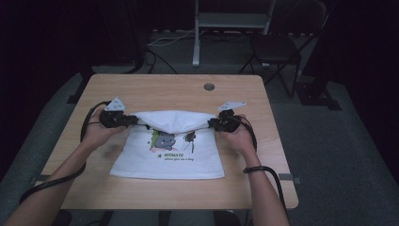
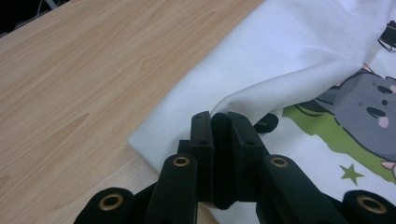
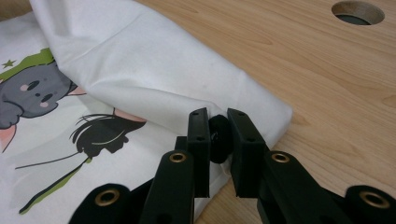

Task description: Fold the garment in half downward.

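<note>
Two grippers grasp one white T-shirt [image 1: 169, 155], which lies on the wooden tabletop [image 1: 141, 89] near its front edge. The shirt is square in outline and bears a printed graphic: a grey cartoon animal with pink cheeks on a green patch, a small green star, a black brush-like figure beside it, and a line of green lettering below, too small to read.

The far edge of the shirt is lifted and folded toward the person, so a curved flap of plain white cloth overhangs the top of the graphic. The near hem lies flat on the tabletop.

The left gripper [image 1: 133, 120] holds the shirt's far left corner. In the left gripper view its fingers [image 2: 202, 135] are drawn narrow, with a fold of white cloth pinched at their tips. The right gripper [image 1: 212, 124] holds the shirt's far right corner. In the right gripper view its fingers [image 3: 244, 140] are likewise narrow, clamped on the cloth edge.

A round cable hole [image 1: 209, 86] sits in the tabletop beyond the shirt, well apart from it. A dark folding chair [image 1: 277, 49] stands on the floor beyond the tabletop.
</note>
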